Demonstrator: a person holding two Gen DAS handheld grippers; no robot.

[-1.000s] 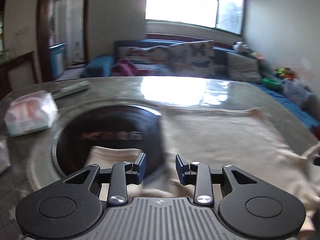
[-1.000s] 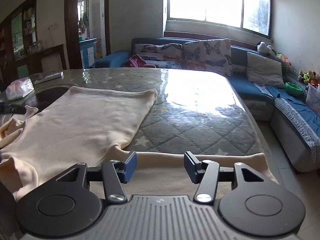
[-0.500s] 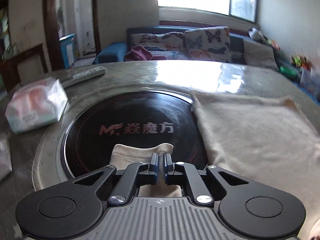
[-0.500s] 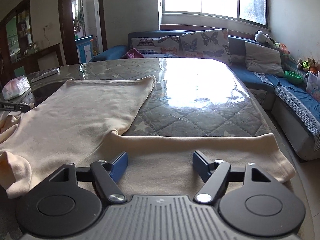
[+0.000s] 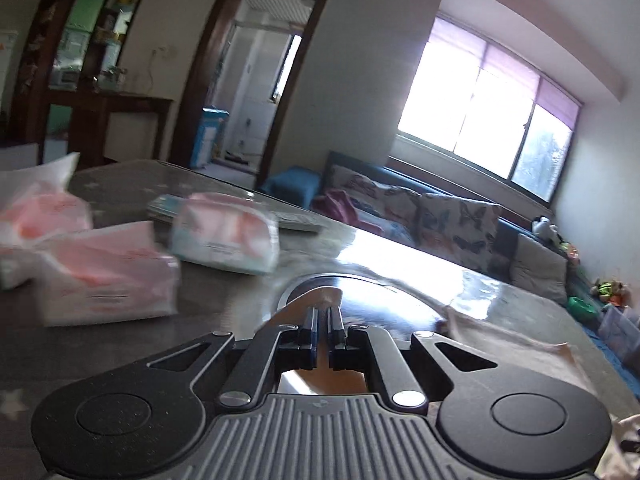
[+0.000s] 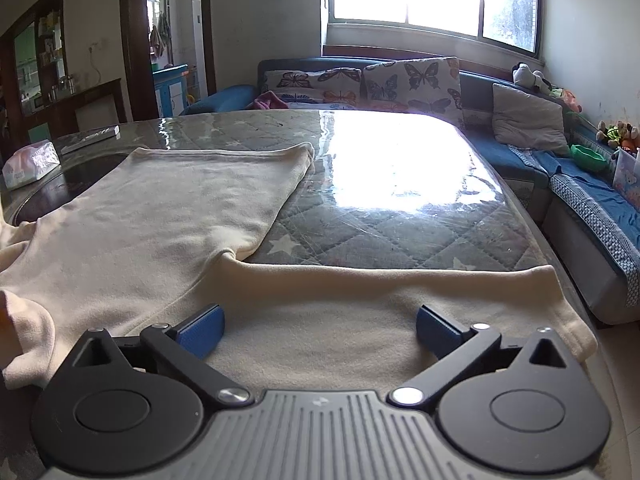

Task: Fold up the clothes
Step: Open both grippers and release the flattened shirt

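A cream-coloured long-sleeved knit top [image 6: 168, 216] lies spread flat on a quilted grey table under clear plastic sheeting [image 6: 384, 216]. Taking the top as the landmark: its body runs away from the viewer toward the window, while one sleeve [image 6: 400, 300] stretches crosswise along the near table edge, its long axis running left to right.

The right gripper [image 6: 320, 324] hovers directly over that sleeve, pointing down at it. Its blue-padded jaws are opening, spread about as wide as the sleeve's middle stretch, with fabric beneath them but nothing pinched.

The left gripper [image 5: 323, 320] is at the top's opposite side, over a round black glass hob [image 5: 380, 304] set into the table. Its jaws are clamped tight on a thin fold of the cream cloth, likely the other sleeve. Beyond it sit soft pink-and-white tissue packs [image 5: 224, 236].

The right hand is nearer the flat sleeve and seems best placed to grasp it next.
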